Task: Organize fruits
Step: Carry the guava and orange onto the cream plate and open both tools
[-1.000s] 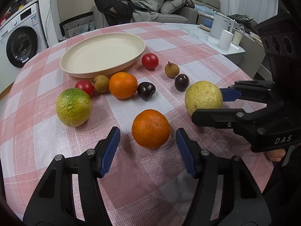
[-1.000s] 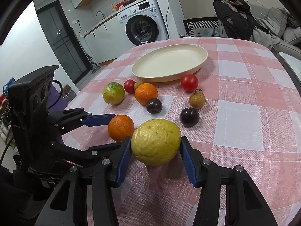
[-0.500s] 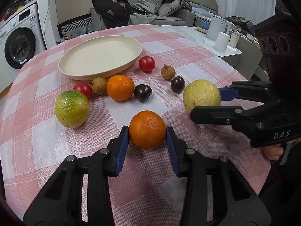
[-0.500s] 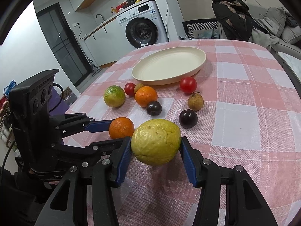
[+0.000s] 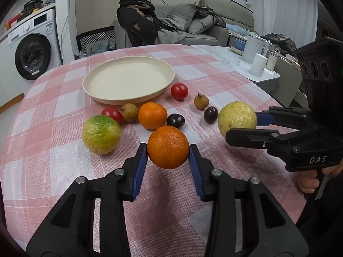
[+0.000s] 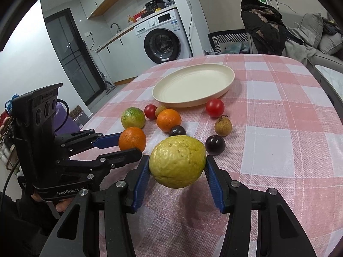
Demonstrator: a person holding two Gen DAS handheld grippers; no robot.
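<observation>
My left gripper point(image 5: 168, 156) is shut on an orange point(image 5: 168, 147), held just above the pink checked cloth. My right gripper point(image 6: 176, 171) is shut on a yellow-green guava point(image 6: 177, 161), also raised off the table. From the left wrist view the guava point(image 5: 237, 117) sits in the right gripper point(image 5: 246, 126) at the right. A cream plate point(image 5: 128, 79) lies empty at the back. In front of it rest a green citrus point(image 5: 101, 133), a second orange point(image 5: 152, 115), two red tomatoes point(image 5: 179, 91), two dark plums point(image 5: 211, 114) and two small brown fruits point(image 5: 201, 100).
The round table point(image 6: 289, 111) drops off at its right and far edges. A washing machine point(image 6: 165, 42) stands behind on the left, a sofa with clothes behind the table. A side table with white cups point(image 5: 259, 64) stands to the right. A hand point(image 5: 308, 180) grips the right tool.
My left gripper has gone from open around the orange to shut on it and has lifted it slightly. The right gripper kept its hold on the guava and rose a little.
</observation>
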